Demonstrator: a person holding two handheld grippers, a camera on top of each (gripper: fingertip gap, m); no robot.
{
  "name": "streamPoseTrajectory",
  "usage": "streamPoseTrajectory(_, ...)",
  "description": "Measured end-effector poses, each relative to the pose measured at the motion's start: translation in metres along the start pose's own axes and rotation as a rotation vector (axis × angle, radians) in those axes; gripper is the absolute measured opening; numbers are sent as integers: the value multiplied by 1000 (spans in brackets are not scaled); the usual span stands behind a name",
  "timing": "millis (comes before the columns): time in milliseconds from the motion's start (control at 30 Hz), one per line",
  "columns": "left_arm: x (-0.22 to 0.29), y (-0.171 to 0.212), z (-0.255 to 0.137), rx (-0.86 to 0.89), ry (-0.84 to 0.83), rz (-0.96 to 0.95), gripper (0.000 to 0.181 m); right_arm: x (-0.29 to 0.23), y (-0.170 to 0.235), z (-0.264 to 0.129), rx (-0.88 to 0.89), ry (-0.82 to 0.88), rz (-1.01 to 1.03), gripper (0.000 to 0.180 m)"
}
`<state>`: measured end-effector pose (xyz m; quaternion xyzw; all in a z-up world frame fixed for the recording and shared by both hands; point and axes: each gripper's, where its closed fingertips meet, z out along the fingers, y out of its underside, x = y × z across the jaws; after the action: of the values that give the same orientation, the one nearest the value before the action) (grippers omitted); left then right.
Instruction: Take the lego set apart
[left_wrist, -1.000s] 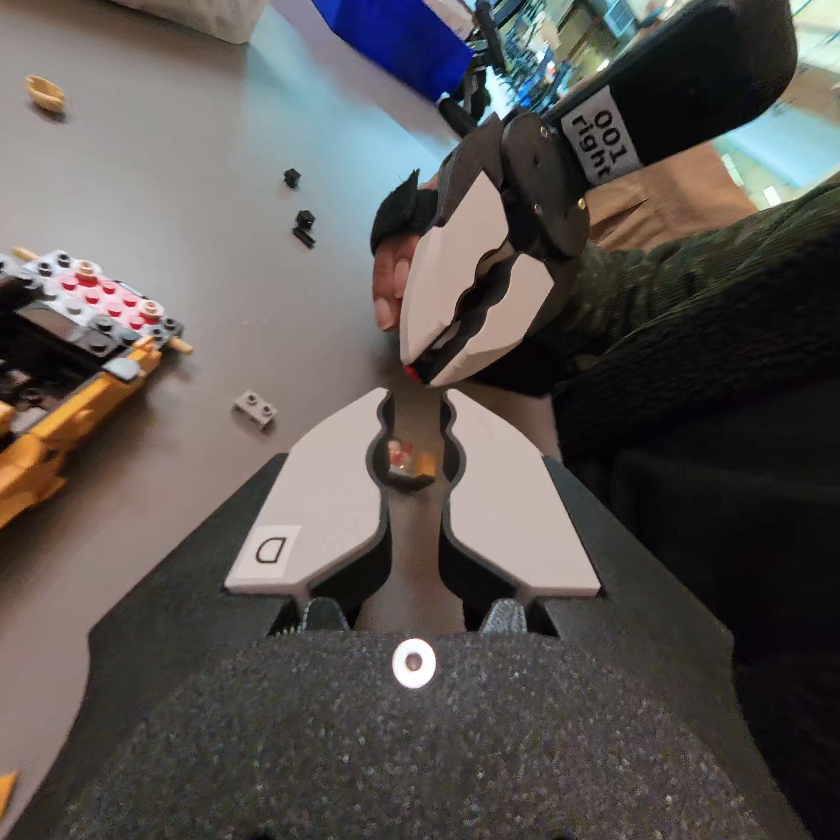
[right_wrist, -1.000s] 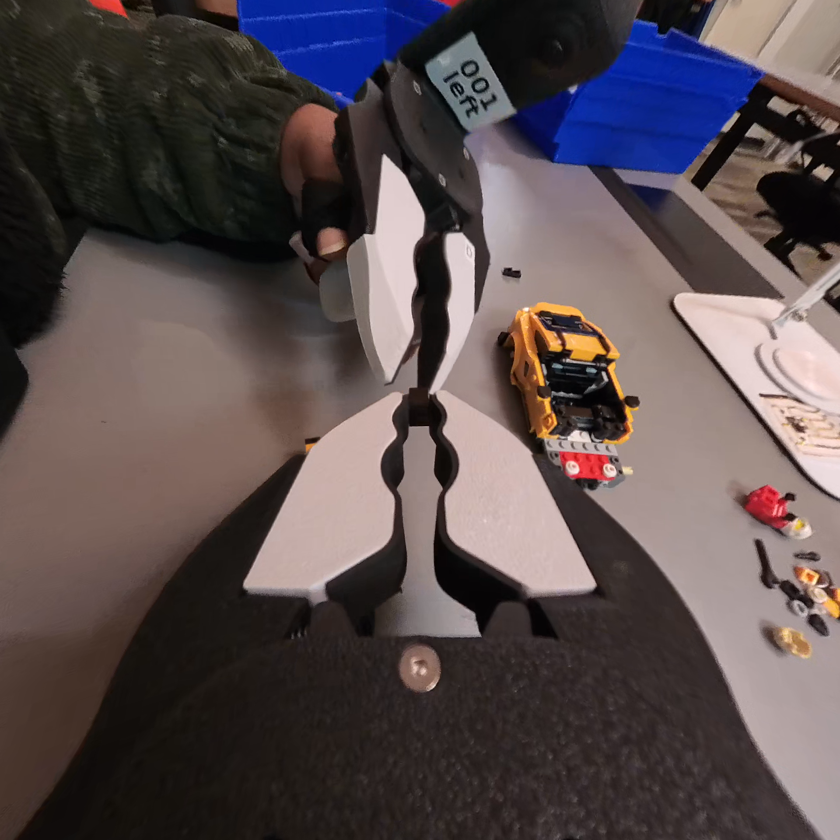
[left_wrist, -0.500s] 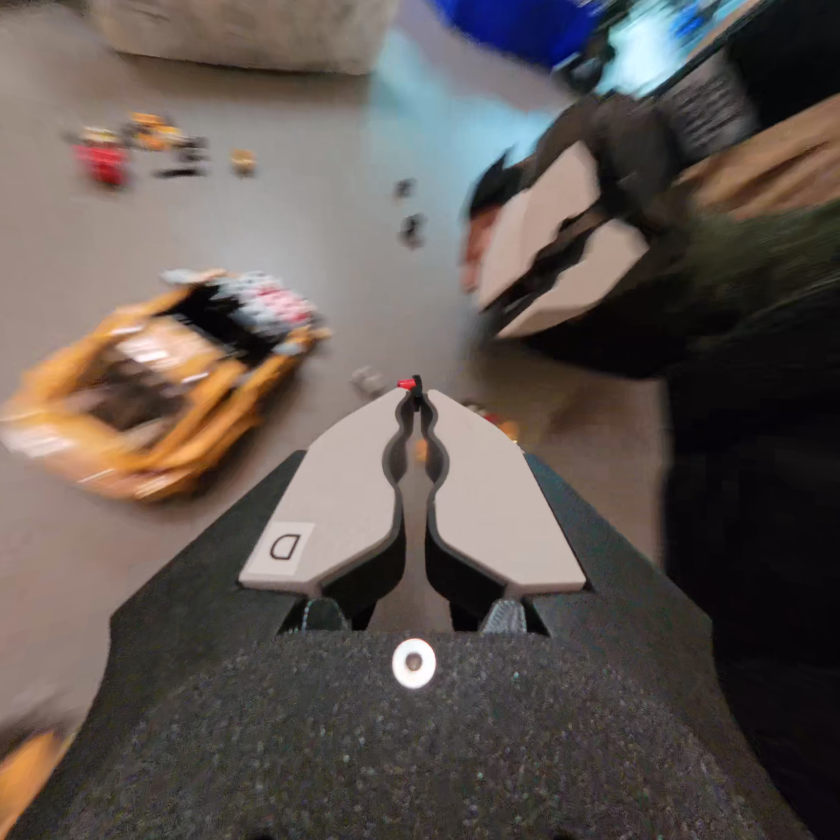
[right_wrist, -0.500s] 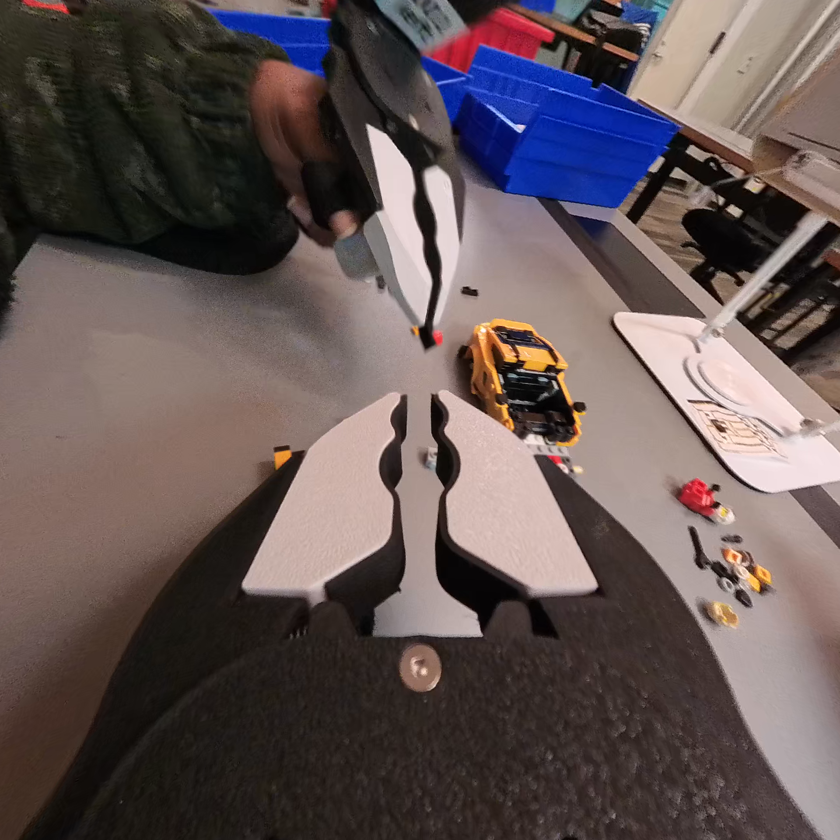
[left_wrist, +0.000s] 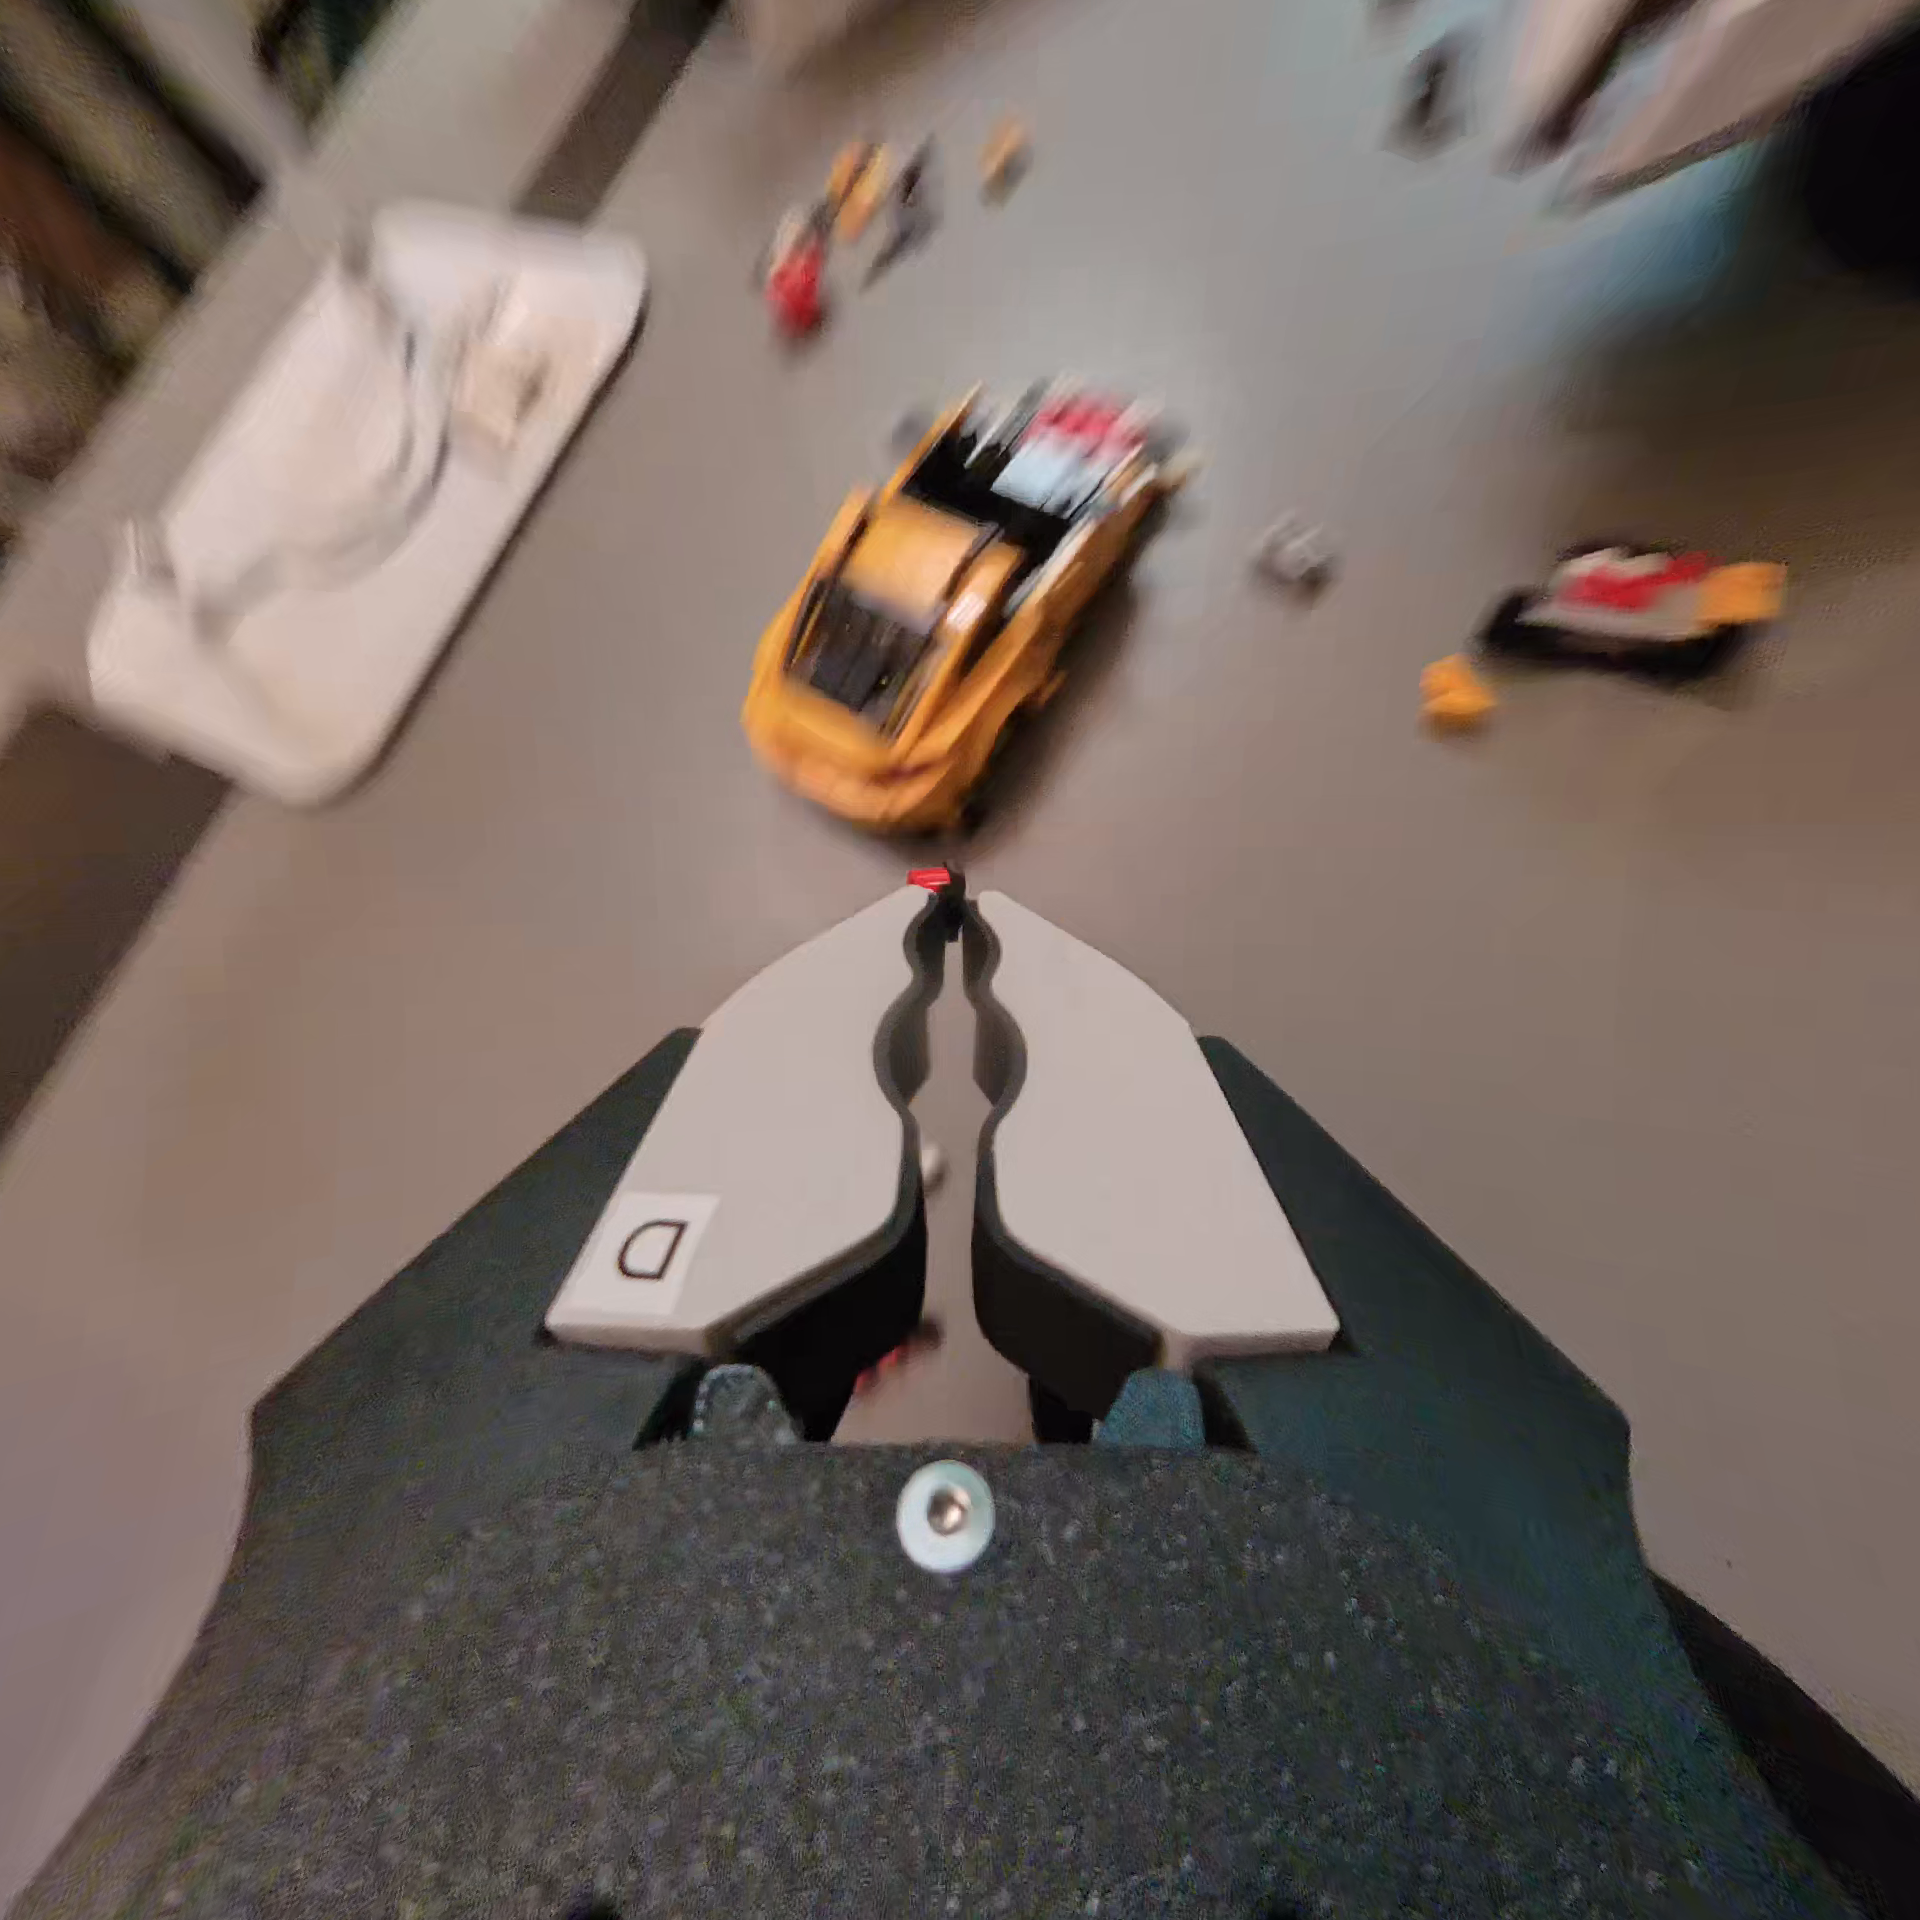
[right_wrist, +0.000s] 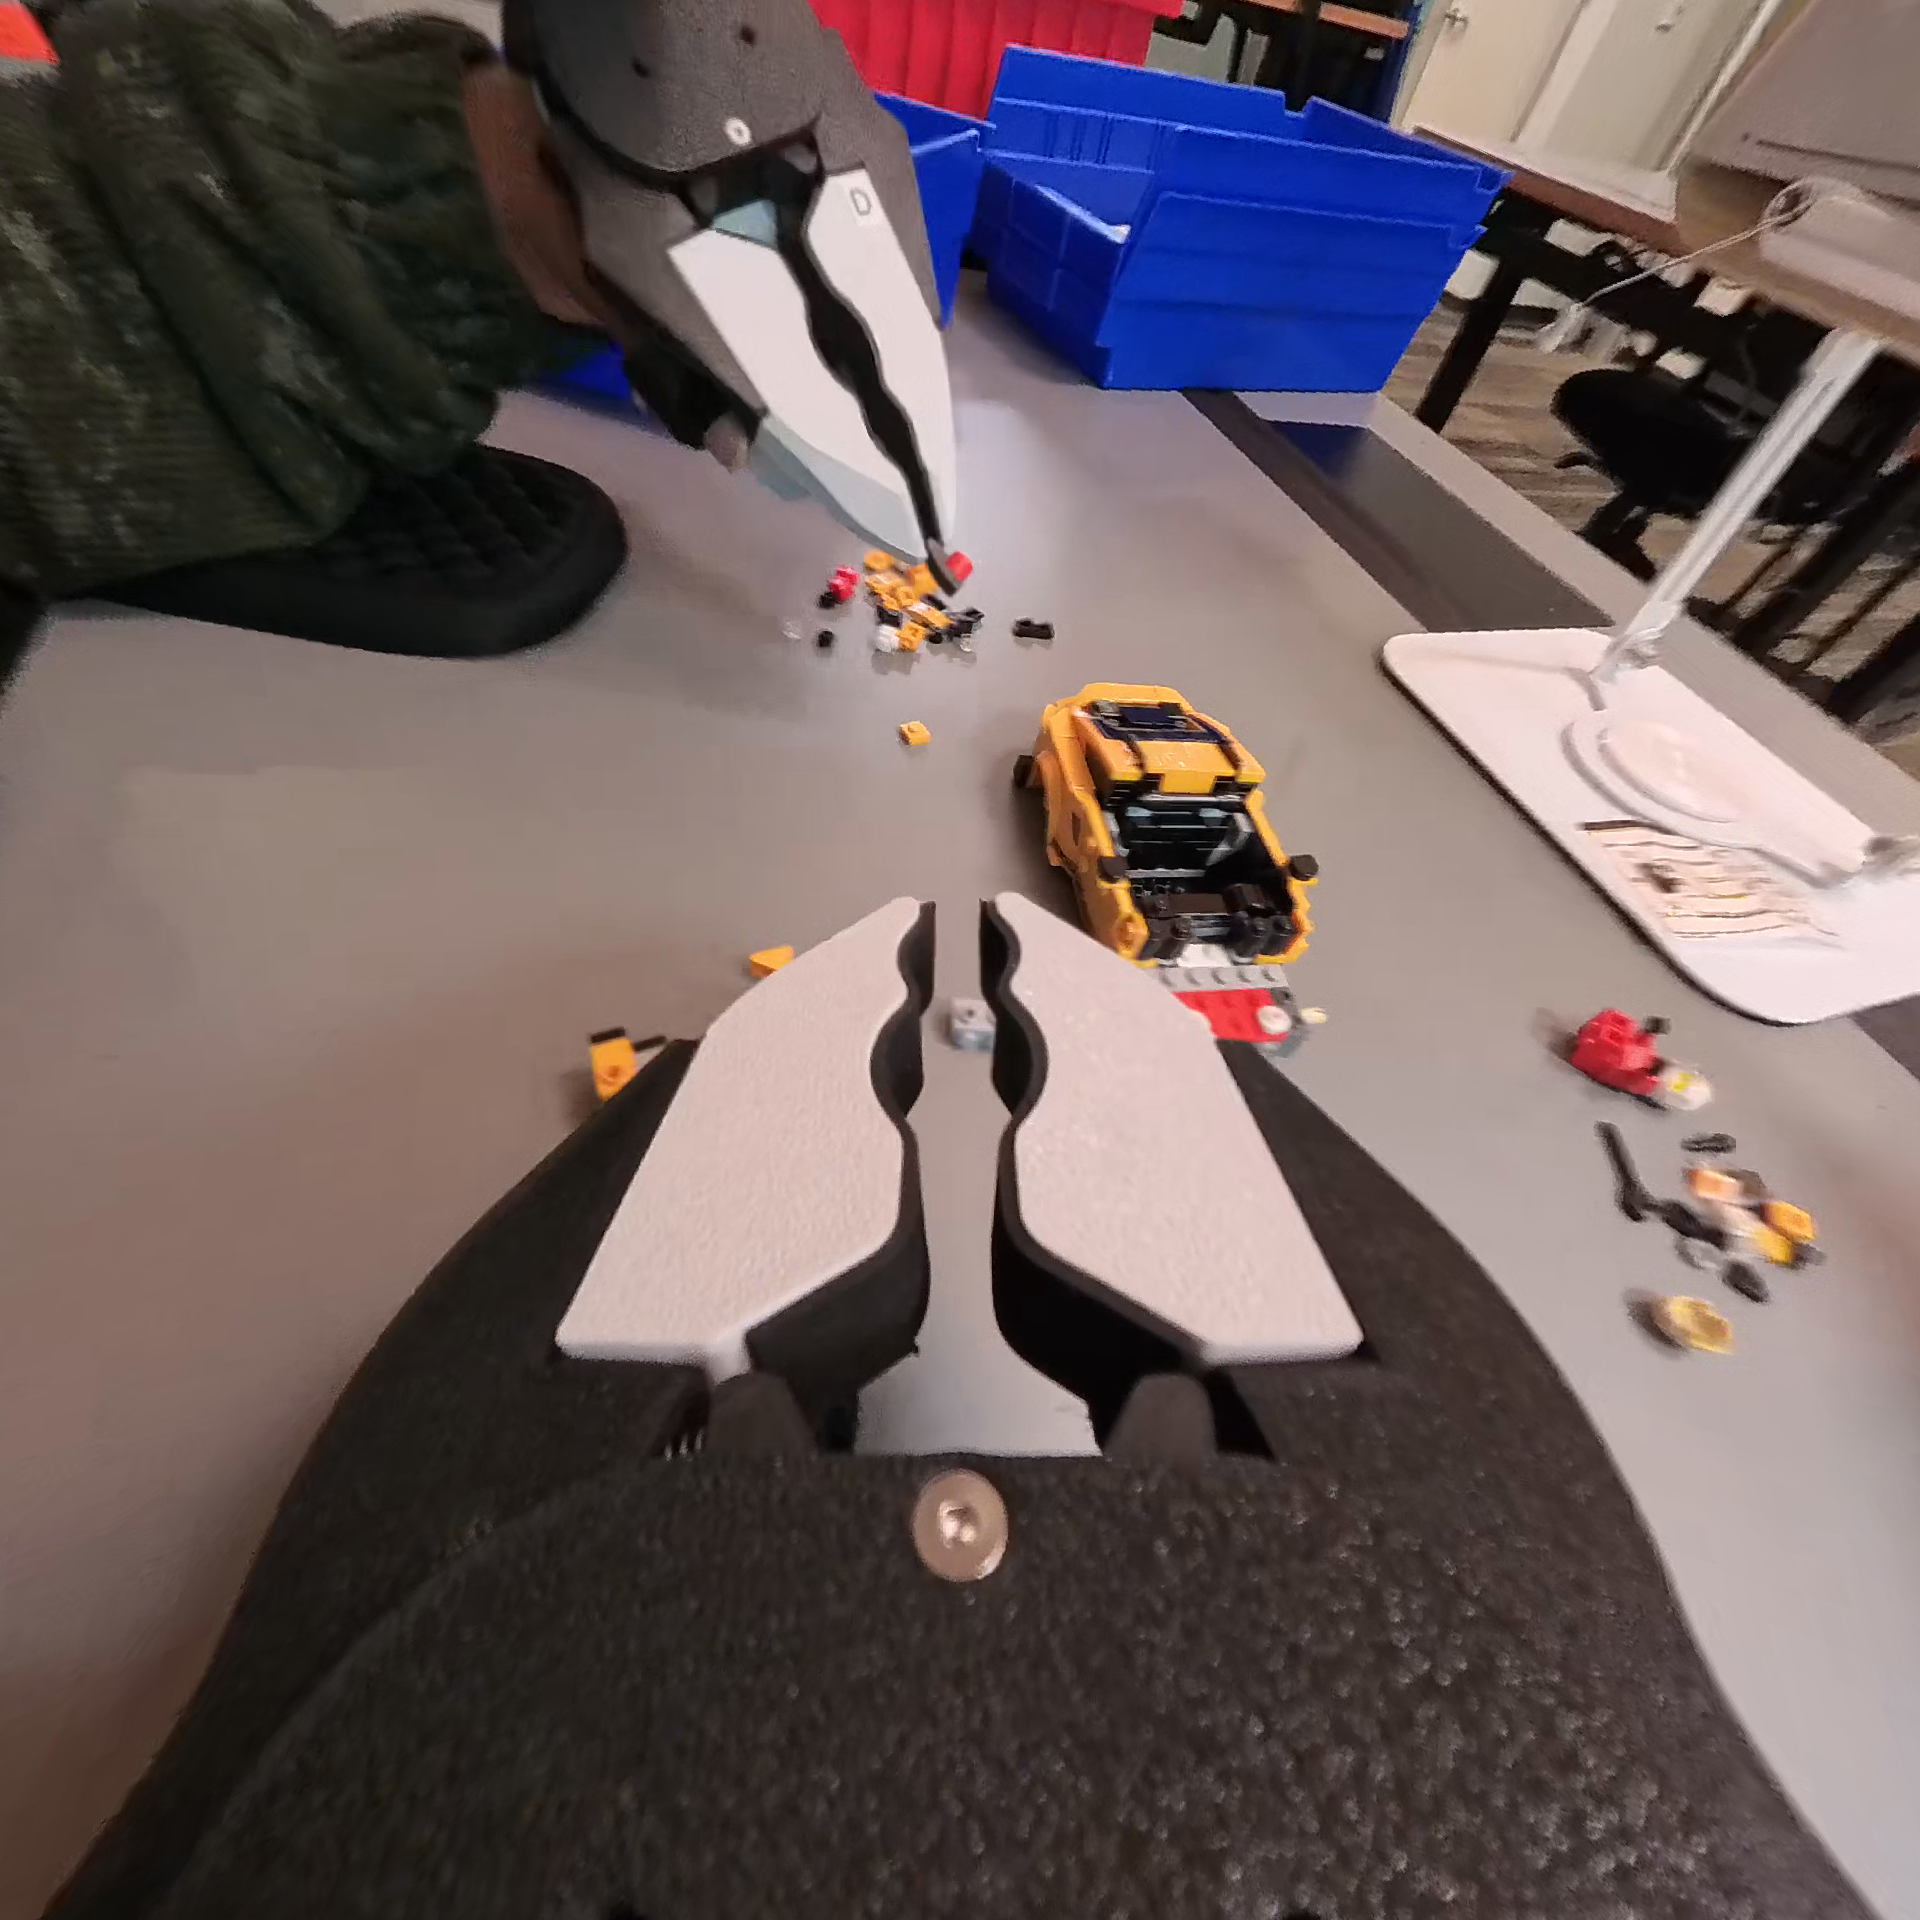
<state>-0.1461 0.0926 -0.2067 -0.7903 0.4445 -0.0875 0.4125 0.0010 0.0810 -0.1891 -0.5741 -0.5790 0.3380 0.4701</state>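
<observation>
**Q:** Where does the car (right_wrist: 1169, 831) lie?

**A:** On the table (right_wrist: 312, 883), ahead and right of the right gripper (right_wrist: 957, 914). A small brick (right_wrist: 966, 1023) lies on the table between that gripper's fingers.

**Q:** And around it?

**A:** Behind and to its left, a pile of loose parts (right_wrist: 899, 608) lies under the left gripper (right_wrist: 940, 556), whose tips pinch a tiny piece (right_wrist: 954, 567). The lamp base (right_wrist: 1662, 821) lies to the right, at the table edge; more parts (right_wrist: 1714, 1216) are scattered nearer on that side. Storage bins (right_wrist: 1216, 249) stand at the back.
</observation>
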Motion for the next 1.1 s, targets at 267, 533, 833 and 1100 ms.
streamPoseTrajectory(267,97,-82,-8,372,183,406,2,-45,-40,1,159,-444,451,21)
streamPoseTrajectory(533,132,-99,-10,449,191,581,2,-62,-45,-5,156,-661,613,18)
streamPoseTrajectory(833,141,-103,-16,471,243,547,3,-70,-52,-12,218,-716,565,9)
streamPoseTrajectory(1100,163,-90,-6,400,365,540,2,-27,-85,-38,533,-689,722,9)
